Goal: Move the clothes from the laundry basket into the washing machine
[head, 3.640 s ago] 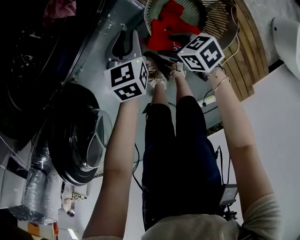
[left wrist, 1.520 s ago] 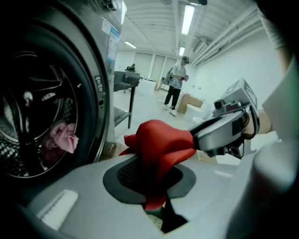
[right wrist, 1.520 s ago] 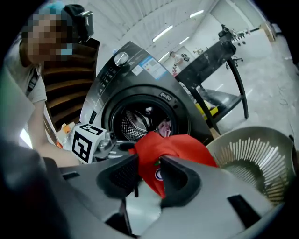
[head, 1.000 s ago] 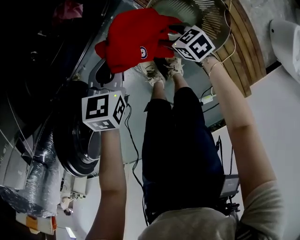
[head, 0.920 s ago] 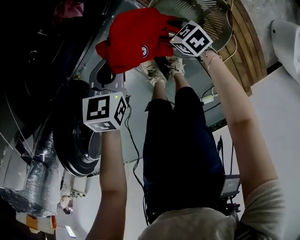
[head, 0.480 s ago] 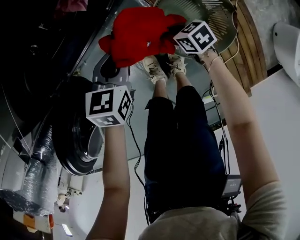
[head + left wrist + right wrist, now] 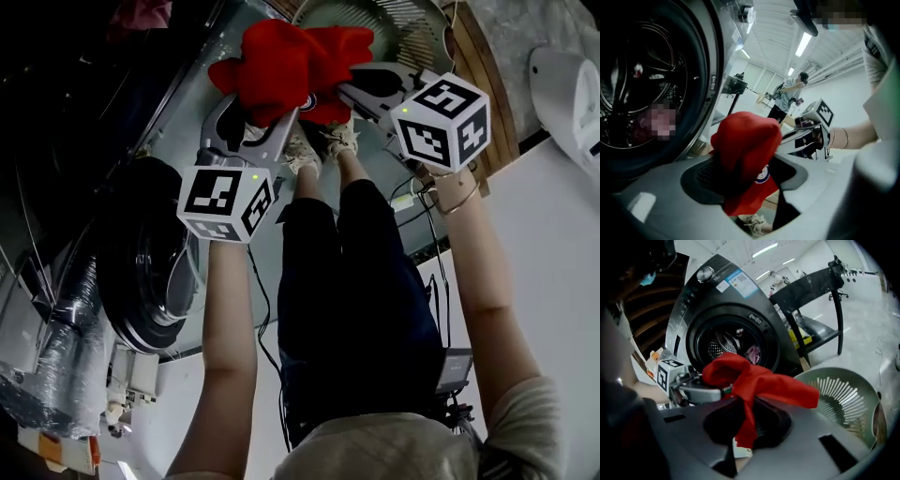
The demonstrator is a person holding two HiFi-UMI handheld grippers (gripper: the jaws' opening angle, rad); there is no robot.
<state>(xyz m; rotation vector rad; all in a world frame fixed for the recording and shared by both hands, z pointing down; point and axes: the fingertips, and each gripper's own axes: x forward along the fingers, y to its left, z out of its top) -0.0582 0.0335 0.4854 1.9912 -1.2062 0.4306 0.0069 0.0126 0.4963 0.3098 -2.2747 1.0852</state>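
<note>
A bright workshop hall with strip lights overhead, a pale floor, and a dark front-loading washing machine (image 7: 717, 291) standing with its round door swung open. Beside it on the floor is the pale slatted laundry basket (image 7: 843, 394), and what shows of its inside looks bare.

The red garment (image 7: 286, 61) hangs in the air between basket and machine, stretched between the two tools. The right gripper (image 7: 747, 420) has its jaws closing tight on a fold of it, so that side carries the weight, while the rest drapes out sideways. The left gripper (image 7: 747, 173) comes in from the machine side. Its jaws are opening with a bunch of the red cloth between them, and the pads don't appear to press on it yet. I'd say that second hold is meant to gather the loose end so nothing trails or snags on the door rim.

Something pinkish (image 7: 753, 352) already lies in the drum. The red piece has yet to go through the opening.
</note>
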